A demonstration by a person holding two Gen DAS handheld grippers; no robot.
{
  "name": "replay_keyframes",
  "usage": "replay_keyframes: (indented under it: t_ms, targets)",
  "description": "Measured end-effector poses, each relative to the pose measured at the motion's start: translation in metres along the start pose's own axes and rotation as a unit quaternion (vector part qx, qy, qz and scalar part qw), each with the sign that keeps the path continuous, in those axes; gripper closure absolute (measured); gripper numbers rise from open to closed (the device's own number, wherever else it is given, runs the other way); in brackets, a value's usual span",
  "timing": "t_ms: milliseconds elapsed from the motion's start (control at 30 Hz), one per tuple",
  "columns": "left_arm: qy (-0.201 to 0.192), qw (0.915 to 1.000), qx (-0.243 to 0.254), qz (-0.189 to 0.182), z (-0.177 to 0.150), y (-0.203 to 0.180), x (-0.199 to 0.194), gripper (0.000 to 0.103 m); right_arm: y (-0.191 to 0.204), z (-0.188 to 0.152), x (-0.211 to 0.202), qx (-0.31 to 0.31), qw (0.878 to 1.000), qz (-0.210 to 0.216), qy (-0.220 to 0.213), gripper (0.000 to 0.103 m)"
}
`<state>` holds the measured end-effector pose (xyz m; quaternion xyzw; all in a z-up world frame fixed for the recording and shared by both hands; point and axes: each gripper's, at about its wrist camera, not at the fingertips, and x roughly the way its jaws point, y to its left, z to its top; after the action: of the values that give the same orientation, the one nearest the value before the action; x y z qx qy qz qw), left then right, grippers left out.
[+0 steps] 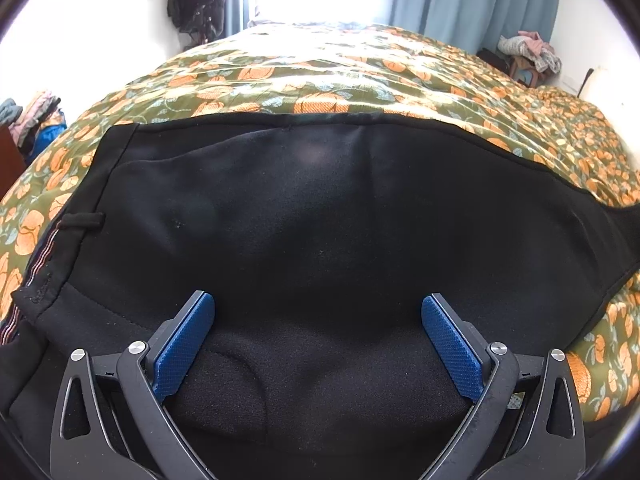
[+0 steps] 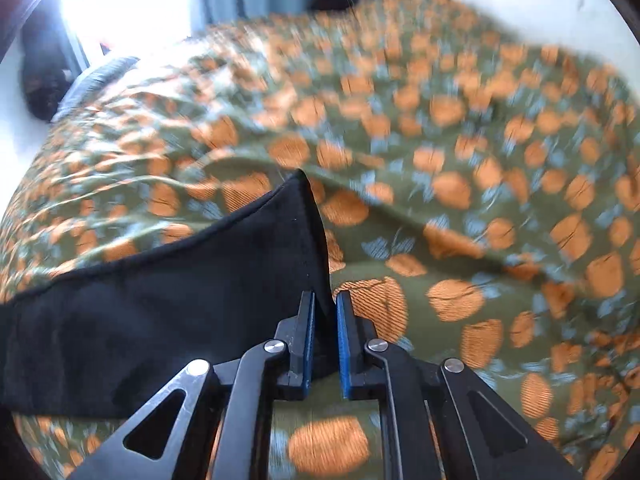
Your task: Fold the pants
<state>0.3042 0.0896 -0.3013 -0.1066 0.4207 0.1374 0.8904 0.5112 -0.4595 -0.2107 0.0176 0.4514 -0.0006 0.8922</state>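
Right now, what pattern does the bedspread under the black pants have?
Olive-green quilted bedspread with orange flowers and pale blue leaves; the left wrist view shows it sharpest.

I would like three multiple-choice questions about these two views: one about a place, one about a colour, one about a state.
1. Where do the black pants lie?
A. on a flowered bedspread
B. on a wooden floor
C. over a chair

2. What colour are the pads of the left gripper?
A. red
B. blue
C. white

3. How does the right gripper stand?
A. wide open above the bed
B. shut on nothing
C. shut on the pants' end

Answers:
1 A, green and orange bedspread shows all around the cloth.
2 B, both pads are blue.
3 C, black cloth sits pinched between its nearly closed jaws.
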Motion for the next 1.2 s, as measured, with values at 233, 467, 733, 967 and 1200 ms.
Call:
replay_keyframes:
  t_ms: [233, 467, 733, 967, 1200]
  targets:
    - [0.004, 0.9999, 0.005, 0.008, 0.001, -0.002, 0.001, 0.000, 0.025, -0.105, -0.108, -0.035, 0.996, 0.027, -0.082, 0.096]
    - [0.009, 0.9997, 0.011, 0.018, 0.002, -0.005, 0.002, 0.000, 0.031, -0.244, -0.147, 0.060, 0.997, 0.020, -0.049, 0.097]
    - [0.011, 0.9995, 0.013, 0.025, 0.003, -0.006, 0.003, 0.000, 0.014, -0.299, -0.187, 0.230, 0.970, -0.044, -0.058, 0.017]
    - [0.024, 0.9993, 0.014, 0.026, 0.010, -0.009, -0.022, 0.001, 0.039, -0.313, -0.220, 0.220, 0.972, -0.056, -0.069, 0.017]
    - [-0.011, 0.9973, 0.048, -0.054, -0.048, -0.017, -0.112, 0.001, 0.111, -0.337, -0.235, 0.166, 0.984, 0.004, -0.060, 0.016]
